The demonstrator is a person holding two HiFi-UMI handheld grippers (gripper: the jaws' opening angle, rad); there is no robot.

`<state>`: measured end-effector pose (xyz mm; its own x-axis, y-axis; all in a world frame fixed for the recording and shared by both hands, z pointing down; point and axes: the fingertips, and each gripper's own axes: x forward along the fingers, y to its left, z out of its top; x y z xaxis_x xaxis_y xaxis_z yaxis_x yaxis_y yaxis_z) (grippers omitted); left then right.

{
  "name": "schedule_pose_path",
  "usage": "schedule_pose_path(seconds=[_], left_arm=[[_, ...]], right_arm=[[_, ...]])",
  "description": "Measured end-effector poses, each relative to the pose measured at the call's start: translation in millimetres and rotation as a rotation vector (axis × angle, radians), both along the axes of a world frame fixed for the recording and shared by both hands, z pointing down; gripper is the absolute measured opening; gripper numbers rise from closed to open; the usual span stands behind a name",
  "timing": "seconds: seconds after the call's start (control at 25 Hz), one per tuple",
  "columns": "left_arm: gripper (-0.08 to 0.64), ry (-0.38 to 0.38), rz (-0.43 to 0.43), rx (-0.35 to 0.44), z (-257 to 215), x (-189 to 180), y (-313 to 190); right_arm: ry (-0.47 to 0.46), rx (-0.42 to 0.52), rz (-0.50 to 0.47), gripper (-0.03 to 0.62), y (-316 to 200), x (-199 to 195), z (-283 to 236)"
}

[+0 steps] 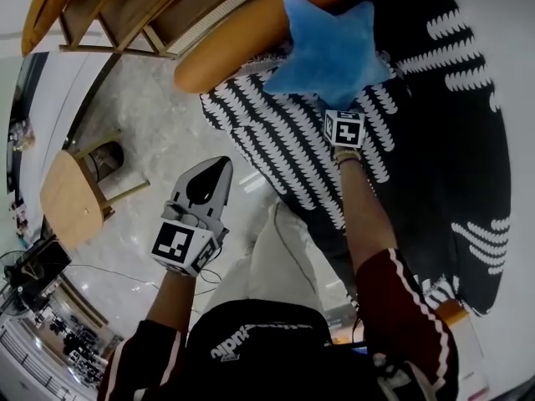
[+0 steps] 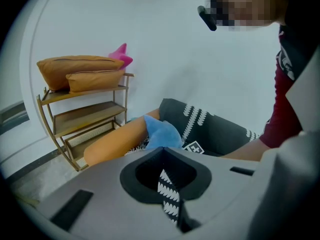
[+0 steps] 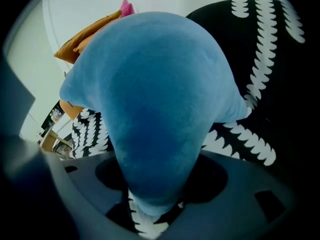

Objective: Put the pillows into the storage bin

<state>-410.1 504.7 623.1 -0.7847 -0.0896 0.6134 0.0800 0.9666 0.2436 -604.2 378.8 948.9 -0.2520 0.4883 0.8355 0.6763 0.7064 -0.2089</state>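
A blue star pillow [image 1: 330, 53] lies over the rim of the black storage bin with white leaf print [image 1: 435, 140]. One arm of the star pillow [image 3: 150, 99] fills the space between the jaws of my right gripper [image 1: 341, 111], which is shut on it. A long orange bolster [image 1: 251, 32] rests against the bin's far left edge. My left gripper [image 1: 213, 174] hangs above the floor to the left of the bin, jaws shut and holding nothing. In the left gripper view the star pillow [image 2: 161, 133], the bolster [image 2: 115, 141] and the bin [image 2: 220, 129] lie ahead.
A wooden shelf [image 2: 85, 119] stands beyond the bin with two orange pillows [image 2: 80, 66] and a pink star pillow [image 2: 121, 55] on top. A round wooden stool [image 1: 71, 195] stands on the marble floor at the left. The person's leg [image 1: 280, 257] is beside the bin.
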Motion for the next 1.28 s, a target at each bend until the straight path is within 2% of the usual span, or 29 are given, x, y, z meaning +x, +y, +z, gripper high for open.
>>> schedule_pose_path(seconds=[0.2,0.48,0.72,0.96,1.16,1.28], left_arm=[[0.003,-0.012,-0.024,0.012,-29.7,4.6,1.3],[0.003,-0.032,-0.038,0.037,-57.6,19.7,5.0],[0.002,-0.096,-0.052,0.013,-87.5,29.5,-0.8],[0.003,-0.182,-0.075,-0.035,-129.3,38.0,1.8],[0.003,-0.225,-0.089,-0.049,-163.6,66.7,-1.9],[0.003,-0.278,-0.089,-0.075,-186.8,85.9,2.7]], right_arm=[[-0.004,0.025,-0.001,0.179,-16.6,-12.1,-37.4],[-0.023,0.029,-0.024,0.104,-23.5,-5.9,-81.2],[-0.059,0.026,-0.052,0.078,-38.9,5.8,-114.6],[-0.136,-0.006,-0.07,0.075,-45.4,6.2,-167.0],[-0.171,-0.031,-0.071,0.077,-53.7,29.2,-215.3],[-0.208,-0.049,-0.068,0.077,-51.4,40.9,-247.8]])
